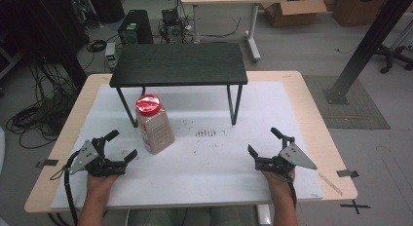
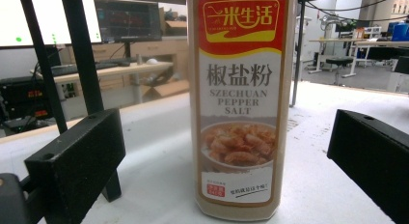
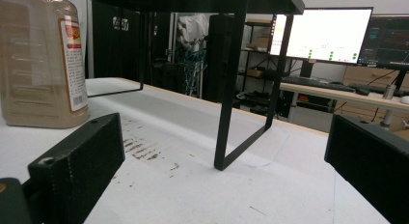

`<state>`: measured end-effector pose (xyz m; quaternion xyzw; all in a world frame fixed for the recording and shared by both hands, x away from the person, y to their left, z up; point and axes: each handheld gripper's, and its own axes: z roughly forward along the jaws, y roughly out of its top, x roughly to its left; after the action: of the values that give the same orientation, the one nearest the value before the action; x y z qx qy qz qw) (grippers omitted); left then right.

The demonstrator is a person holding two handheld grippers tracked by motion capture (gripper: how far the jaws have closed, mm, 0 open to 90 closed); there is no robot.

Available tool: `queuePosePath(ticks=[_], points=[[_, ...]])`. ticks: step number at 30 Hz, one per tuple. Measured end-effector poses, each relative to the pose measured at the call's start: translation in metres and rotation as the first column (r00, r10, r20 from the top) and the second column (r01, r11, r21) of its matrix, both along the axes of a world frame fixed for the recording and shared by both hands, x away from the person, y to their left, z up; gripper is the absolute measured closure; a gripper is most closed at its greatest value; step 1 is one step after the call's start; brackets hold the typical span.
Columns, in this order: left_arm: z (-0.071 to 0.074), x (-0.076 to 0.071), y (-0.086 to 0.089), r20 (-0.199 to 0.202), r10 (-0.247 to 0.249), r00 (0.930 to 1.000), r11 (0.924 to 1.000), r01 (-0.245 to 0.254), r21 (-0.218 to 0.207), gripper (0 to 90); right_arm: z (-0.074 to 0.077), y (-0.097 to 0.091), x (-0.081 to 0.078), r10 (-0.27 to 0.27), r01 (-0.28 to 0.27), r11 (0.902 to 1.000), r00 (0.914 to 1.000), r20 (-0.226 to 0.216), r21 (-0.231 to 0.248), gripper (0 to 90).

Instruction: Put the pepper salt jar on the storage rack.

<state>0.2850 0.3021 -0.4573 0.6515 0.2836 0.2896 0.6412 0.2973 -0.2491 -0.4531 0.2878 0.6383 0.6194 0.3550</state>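
Observation:
A tall jar of Szechuan pepper salt (image 1: pixel 155 123) with a red lid stands upright on the white mat, left of centre. In the left gripper view the jar (image 2: pixel 239 108) rises straight ahead between the two black jaws, a short way off and untouched. My left gripper (image 1: pixel 122 145) rests open on the mat just left of the jar. My right gripper (image 1: pixel 264 141) lies open near the front right of the mat, holding nothing. The right gripper view has the jar (image 3: pixel 41 64) at the far left.
A low black shelf (image 1: pixel 179 64) on thin metal legs stands at the back of the mat (image 1: pixel 209 162); one leg (image 3: pixel 231 84) rises ahead of my right gripper. Dark scuff marks (image 1: pixel 205 134) lie mid-mat. Beyond the table are cables, a computer tower and a desk.

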Motion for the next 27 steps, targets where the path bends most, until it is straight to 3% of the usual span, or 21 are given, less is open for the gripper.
queuePosePath(ticks=[13,16,23,26,27], points=[[0.000,0.000,0.000,-0.002,0.003,1.0000,1.0000,-0.003,-0.004,0.2,0.000,0.000,0.000,-0.001,0.001,1.0000,1.0000,0.002,0.002,0.2],[0.001,0.002,0.000,-0.029,0.019,0.9994,0.9998,-0.019,-0.009,0.3,0.000,0.000,0.000,-0.001,0.001,1.0000,1.0000,0.003,0.003,0.2],[0.024,0.005,-0.010,-0.044,0.003,0.9990,1.0000,-0.004,-0.006,0.2,0.000,0.000,0.000,0.000,0.000,1.0000,1.0000,0.002,0.005,0.2],[0.042,0.011,-0.017,-0.051,-0.011,0.9987,0.9997,0.012,0.023,0.2,0.000,-0.001,0.000,0.000,0.000,1.0000,1.0000,0.003,0.007,0.2],[0.042,0.011,-0.017,-0.051,-0.011,0.9987,0.9997,0.012,0.023,0.2,0.000,-0.001,0.000,0.000,0.000,1.0000,1.0000,0.003,0.007,0.2]])
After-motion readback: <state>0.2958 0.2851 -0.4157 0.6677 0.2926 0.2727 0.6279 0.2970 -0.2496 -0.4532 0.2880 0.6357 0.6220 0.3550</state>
